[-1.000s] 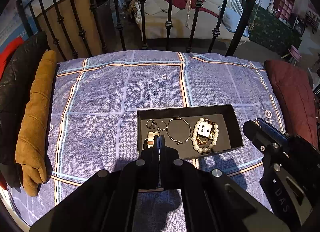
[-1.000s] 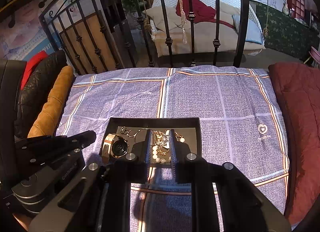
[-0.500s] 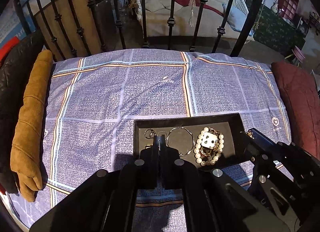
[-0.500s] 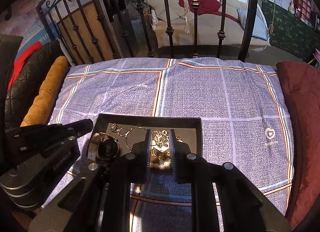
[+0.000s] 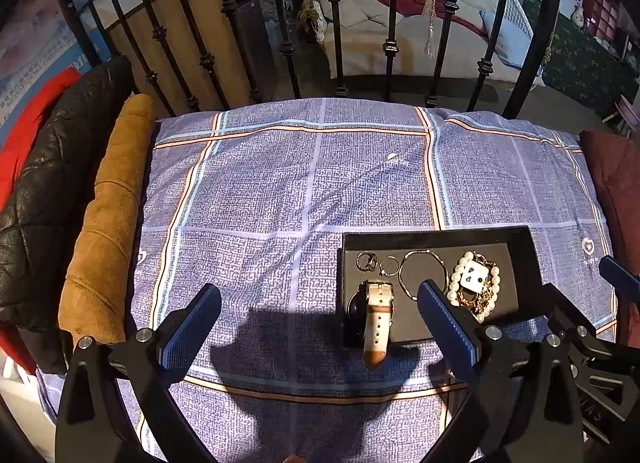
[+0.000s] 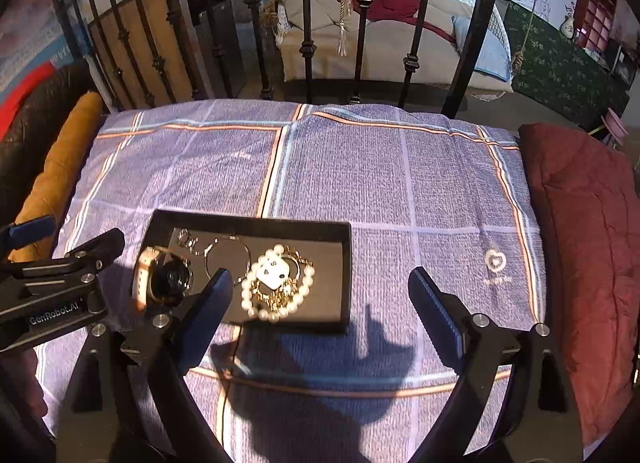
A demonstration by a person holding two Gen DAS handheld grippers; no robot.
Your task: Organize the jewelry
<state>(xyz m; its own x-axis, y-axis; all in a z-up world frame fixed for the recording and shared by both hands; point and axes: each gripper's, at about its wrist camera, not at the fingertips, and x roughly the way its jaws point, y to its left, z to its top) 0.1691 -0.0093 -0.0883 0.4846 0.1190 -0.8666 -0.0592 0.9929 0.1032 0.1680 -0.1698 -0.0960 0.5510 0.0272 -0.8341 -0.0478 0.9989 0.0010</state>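
- Two grippers, my left gripper (image 5: 320, 315) and right gripper (image 6: 320, 295), hover with fingers spread, holding nothing.
- Jewelry sits gathered in the black tray (image 5: 524, 263) on the bed (image 5: 280, 191); the watch (image 5: 374, 307) overhangs its near edge.

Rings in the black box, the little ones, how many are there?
2. One small ring lies at the far left corner of the black box; the second ring lies just right of it, beside the big bangle. More could hide under the pearl pile.

A black tray (image 5: 436, 236) at lower right sits on a lilac bedspread (image 5: 280, 183) checked with orange and pale-blue lines. In it lie white pearls (image 5: 454, 283) and a cream-strapped watch (image 5: 376, 311). An ochre cushion (image 5: 108, 215) lies at left.
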